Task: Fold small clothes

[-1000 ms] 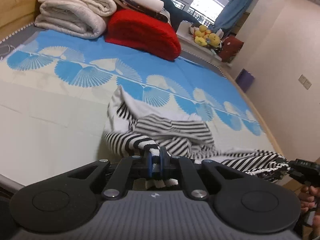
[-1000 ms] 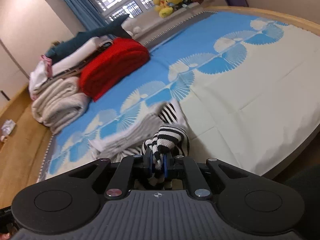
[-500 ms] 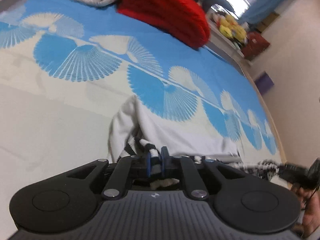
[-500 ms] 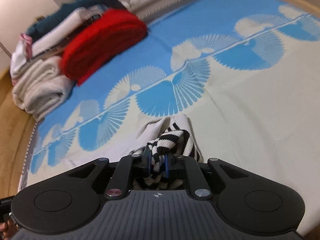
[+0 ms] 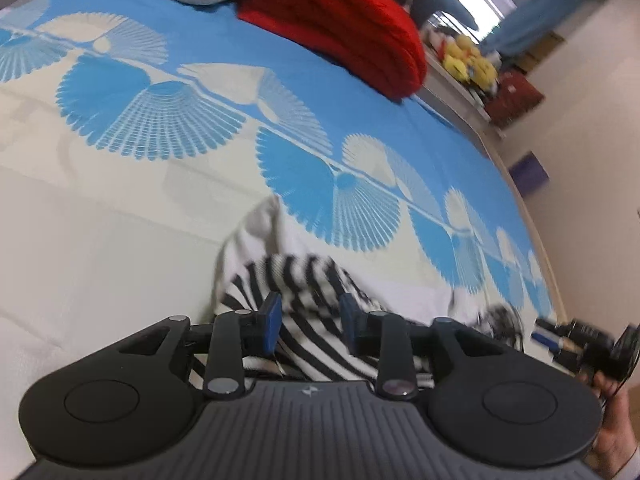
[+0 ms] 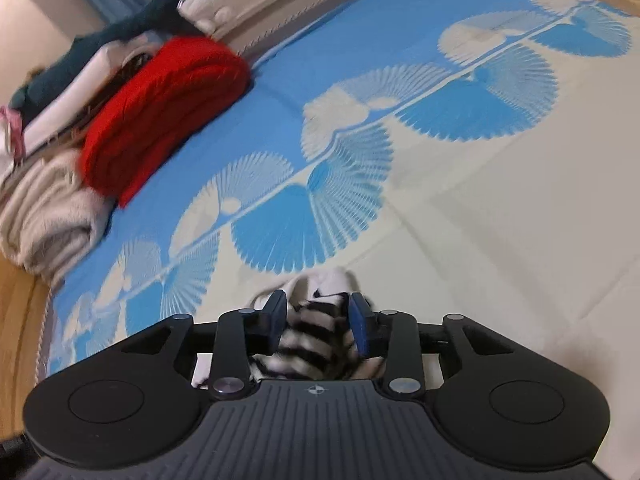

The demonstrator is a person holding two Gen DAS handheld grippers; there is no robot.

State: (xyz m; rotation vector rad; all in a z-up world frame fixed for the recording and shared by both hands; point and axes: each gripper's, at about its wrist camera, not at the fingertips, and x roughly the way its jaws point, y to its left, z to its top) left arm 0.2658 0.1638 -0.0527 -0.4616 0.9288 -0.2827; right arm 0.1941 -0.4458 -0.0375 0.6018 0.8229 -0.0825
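Now releasing: left gripper point(image 5: 308, 322) and right gripper point(image 6: 318, 324) both opening, striped garment point(image 5: 304, 280) lying loose between the pads at six o'clock on the bedspread point(image 5: 120, 240), likely calling next for regrasping an edge, folding across.

Black-and-white striped garment point(image 5: 308, 280), crumpled, lying on patterned bedspread point(image 5: 120, 208)

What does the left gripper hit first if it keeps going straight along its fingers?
Likely the black-and-white striped knit garment, already lying between the left gripper's opening jaws. Beyond it is the cream and blue fan-patterned bedsheet. Depth is hard to judge.
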